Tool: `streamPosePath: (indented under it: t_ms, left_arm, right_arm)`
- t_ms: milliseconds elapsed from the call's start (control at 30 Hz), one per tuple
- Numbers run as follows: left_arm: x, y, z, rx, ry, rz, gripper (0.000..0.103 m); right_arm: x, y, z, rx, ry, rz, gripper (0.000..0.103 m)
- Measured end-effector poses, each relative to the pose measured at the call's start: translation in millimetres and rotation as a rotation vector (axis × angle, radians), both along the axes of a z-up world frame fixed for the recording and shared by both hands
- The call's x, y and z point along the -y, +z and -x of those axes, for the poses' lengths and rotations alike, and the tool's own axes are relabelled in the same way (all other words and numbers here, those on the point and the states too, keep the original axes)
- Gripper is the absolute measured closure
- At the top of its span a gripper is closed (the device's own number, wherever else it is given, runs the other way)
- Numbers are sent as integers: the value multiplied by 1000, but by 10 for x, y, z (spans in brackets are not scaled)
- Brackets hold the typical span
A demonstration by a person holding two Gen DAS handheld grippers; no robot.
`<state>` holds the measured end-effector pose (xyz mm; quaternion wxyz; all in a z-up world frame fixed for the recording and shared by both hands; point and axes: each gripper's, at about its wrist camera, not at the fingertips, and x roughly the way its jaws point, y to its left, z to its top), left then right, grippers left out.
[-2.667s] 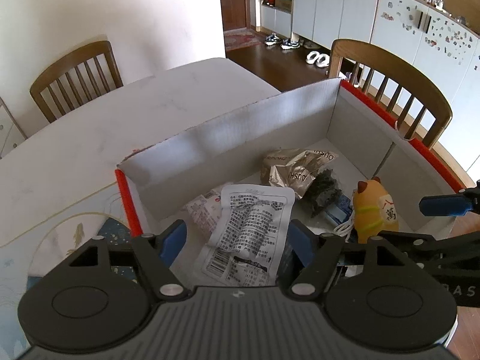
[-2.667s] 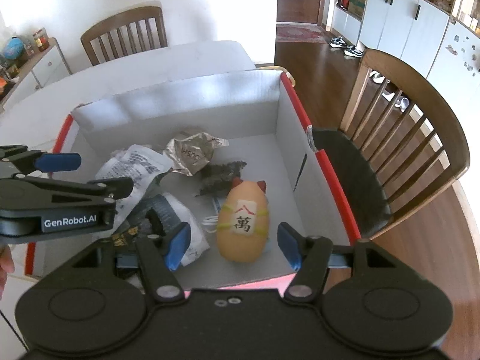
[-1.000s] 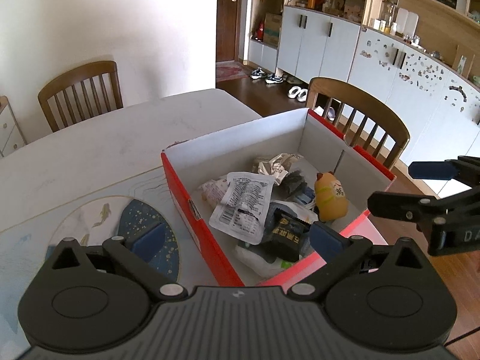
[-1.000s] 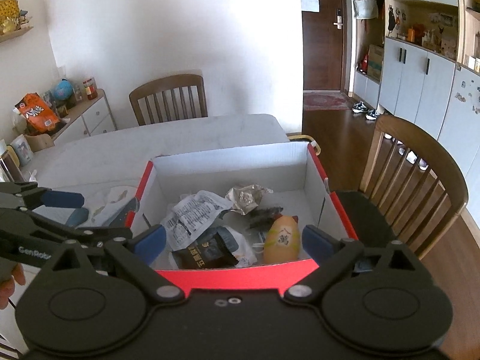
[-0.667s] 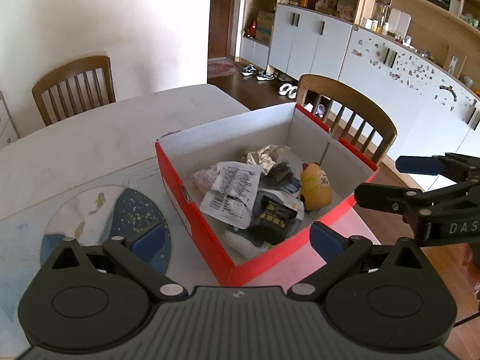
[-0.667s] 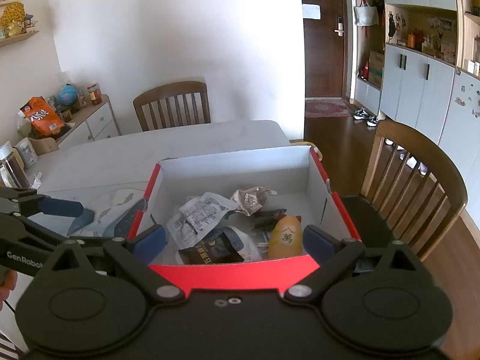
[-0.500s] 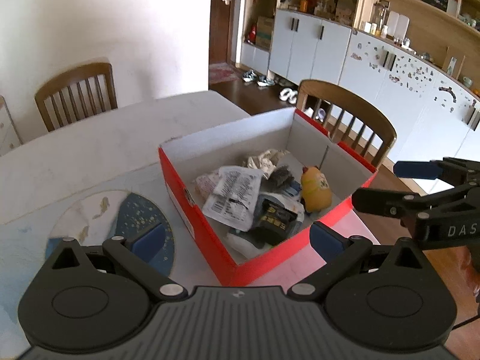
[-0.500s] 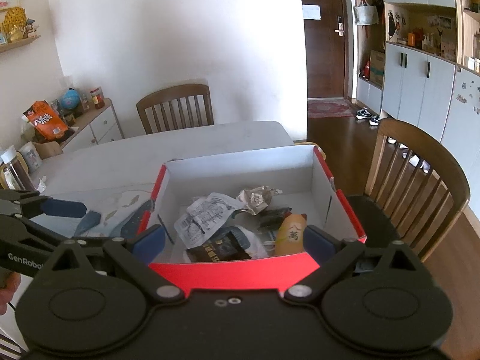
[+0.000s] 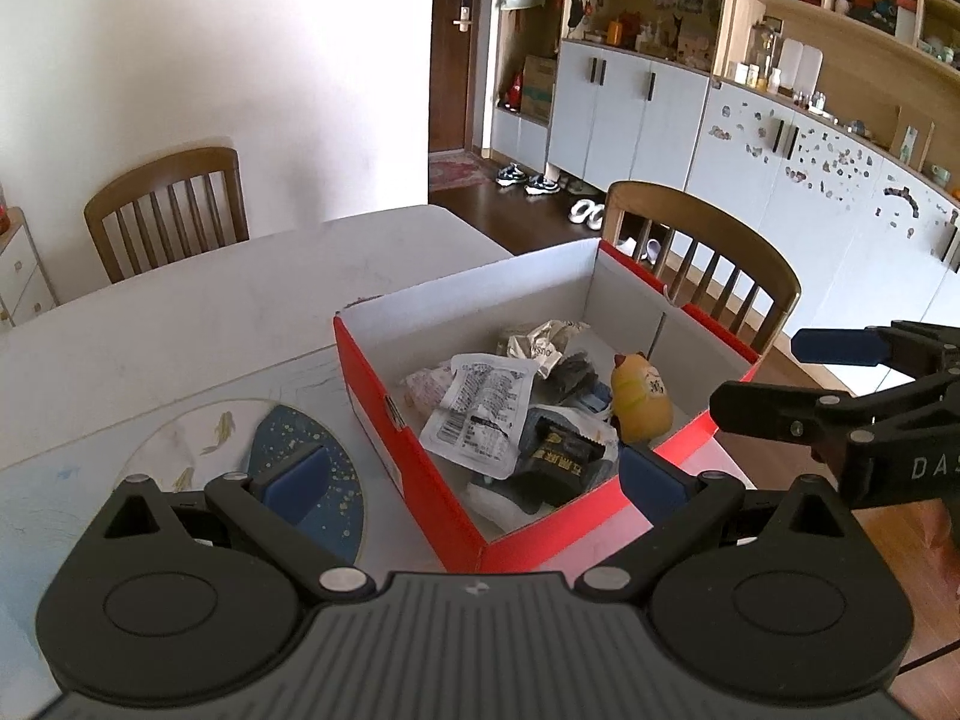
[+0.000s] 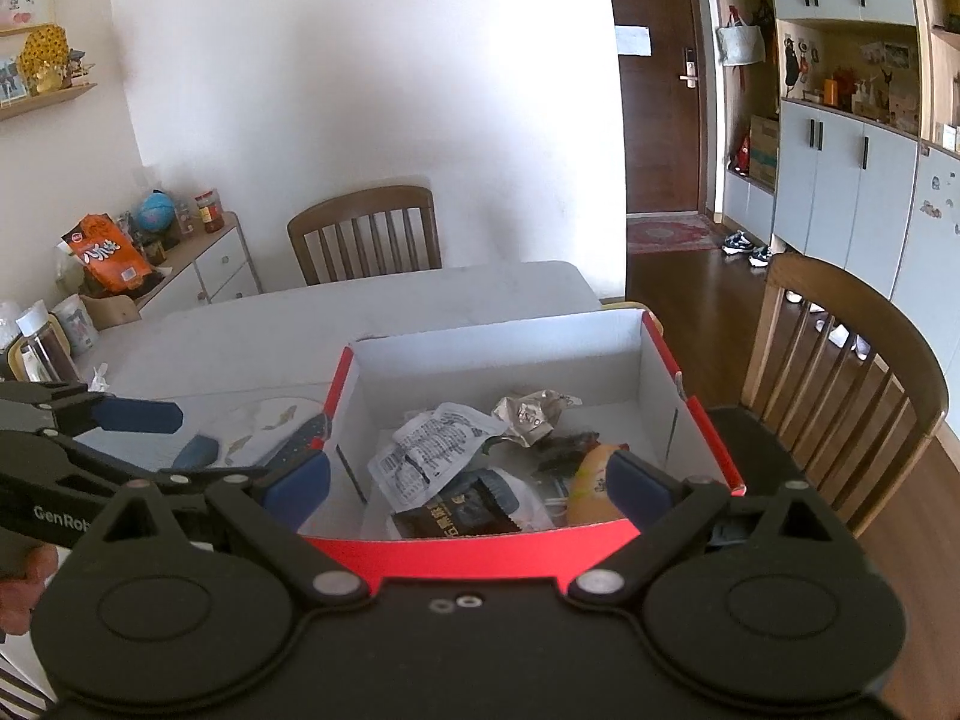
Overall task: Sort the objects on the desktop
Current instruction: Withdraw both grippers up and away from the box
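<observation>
Both grippers have pulled back: left gripper (image 9: 474,477) and right gripper (image 10: 468,483) are hovering wide open, empty, near the red cardboard box's (image 9: 372,384) near rim.

Both the left gripper (image 9: 474,477) and right gripper (image 10: 468,483) have pulled back from the red box (image 9: 540,546), apparently empty, jaws spread wider.

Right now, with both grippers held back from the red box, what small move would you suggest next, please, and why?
Probably none but to rest: both the left gripper and right gripper are open and empty, and the items lie inside the red box.
</observation>
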<state>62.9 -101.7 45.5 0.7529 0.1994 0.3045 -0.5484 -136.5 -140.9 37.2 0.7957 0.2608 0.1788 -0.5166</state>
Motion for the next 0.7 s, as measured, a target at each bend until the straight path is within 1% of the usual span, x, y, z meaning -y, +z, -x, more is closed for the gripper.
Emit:
streamPosePath:
  t_ms: [100, 467, 700]
  left_arm:
    - [2, -5, 13, 10, 3, -6, 0]
    - [7, -41, -27, -6, 1, -20, 0]
    - [-16, -28, -80, -16, -3, -9, 0]
  right_arm:
    - [2, 4, 8, 0, -2, 0, 4]
    - [25, -20, 44, -9, -25, -9, 4]
    - [28, -14, 9, -12, -25, -14, 4]
